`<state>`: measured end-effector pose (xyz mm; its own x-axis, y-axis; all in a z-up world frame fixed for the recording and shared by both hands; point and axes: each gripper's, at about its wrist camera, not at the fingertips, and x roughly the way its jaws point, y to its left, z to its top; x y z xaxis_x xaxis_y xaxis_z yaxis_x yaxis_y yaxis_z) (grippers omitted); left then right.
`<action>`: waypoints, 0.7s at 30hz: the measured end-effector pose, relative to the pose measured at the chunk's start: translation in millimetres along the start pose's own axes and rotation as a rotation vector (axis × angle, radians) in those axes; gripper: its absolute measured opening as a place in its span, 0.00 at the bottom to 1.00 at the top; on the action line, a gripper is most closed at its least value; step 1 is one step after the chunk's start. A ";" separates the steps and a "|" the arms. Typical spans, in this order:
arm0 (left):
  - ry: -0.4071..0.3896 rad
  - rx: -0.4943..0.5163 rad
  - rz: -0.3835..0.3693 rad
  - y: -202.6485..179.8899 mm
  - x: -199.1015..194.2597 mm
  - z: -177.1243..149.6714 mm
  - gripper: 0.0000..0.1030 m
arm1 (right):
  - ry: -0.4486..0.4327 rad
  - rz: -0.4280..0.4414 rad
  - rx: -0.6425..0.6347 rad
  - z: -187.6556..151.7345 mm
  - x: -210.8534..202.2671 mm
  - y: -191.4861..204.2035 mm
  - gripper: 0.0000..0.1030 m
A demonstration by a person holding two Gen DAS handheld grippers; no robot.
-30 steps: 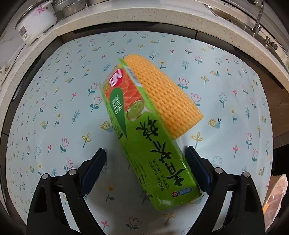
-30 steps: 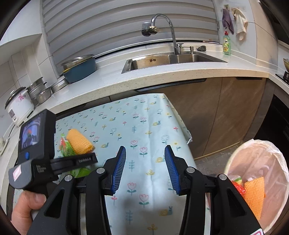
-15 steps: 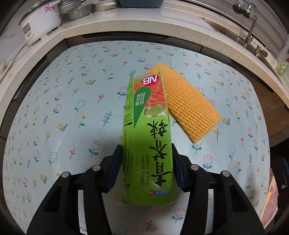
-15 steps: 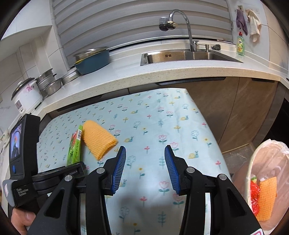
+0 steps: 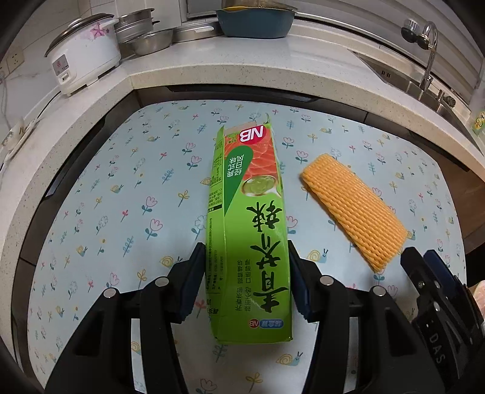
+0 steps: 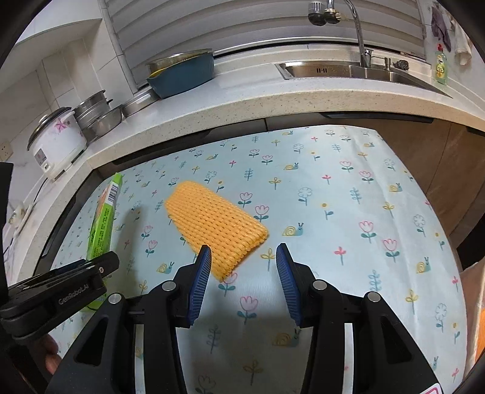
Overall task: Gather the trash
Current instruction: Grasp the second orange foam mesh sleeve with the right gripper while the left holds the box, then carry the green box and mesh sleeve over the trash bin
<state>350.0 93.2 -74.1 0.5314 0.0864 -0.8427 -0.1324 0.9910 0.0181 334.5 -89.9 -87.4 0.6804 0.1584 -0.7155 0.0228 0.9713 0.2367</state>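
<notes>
left gripper (image 5: pixel 246 272) clamped on green carton (image 5: pixel 247 230), both pads pressing the long sides near the lower end; carton lifted off the flowered tablecloth (image 5: pixel 121 212), open top end pointing toward the counter. orange foam net sleeve (image 5: pixel 353 212) flat on the cloth, to the right of the carton and apart from it. right gripper (image 6: pixel 242 278) parted, nothing between the pads, hanging above the cloth with the near corner of the orange foam net sleeve (image 6: pixel 216 224) just ahead of the left pad; no contact visible. from the right wrist view, green carton (image 6: pixel 104 221) seen edge-on at far left, held in the left gripper body (image 6: pixel 57 295). on the stone counter (image 5: pixel 242 69) behind: rice cooker (image 5: pixel 81 54), steel bowls (image 5: pixel 145 33), blue basin (image 5: pixel 254 21). sink (image 6: pixel 348 71) and tap at upper right. pale bag edge at far right, contents unclear.
</notes>
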 end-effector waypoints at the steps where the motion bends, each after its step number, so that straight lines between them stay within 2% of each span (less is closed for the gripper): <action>1: -0.003 0.006 -0.003 1.1 0.5 0.7 0.48 | 0.004 0.000 -0.003 2.3 6.3 3.5 0.42; 10: -0.031 0.071 -0.013 1.5 8.6 8.6 0.48 | 0.056 -0.022 -0.010 11.3 49.2 13.7 0.43; 15: -0.024 0.082 -0.023 -0.8 12.5 6.1 0.48 | 0.057 -0.026 -0.029 9.0 49.8 18.4 0.22; 17: -0.024 0.090 -0.029 -3.3 10.3 3.5 0.48 | 0.054 -0.032 -0.046 7.6 47.5 21.3 0.17; 21: -0.031 0.104 -0.040 -9.6 -1.3 -1.6 0.48 | 0.032 -0.053 -0.069 2.4 32.1 26.4 0.15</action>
<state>349.2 83.5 -74.1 0.5607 0.0484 -0.8266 -0.0238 0.9988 0.0423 358.7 -59.6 -102.6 0.6562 0.1106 -0.7465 0.0070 0.9883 0.1526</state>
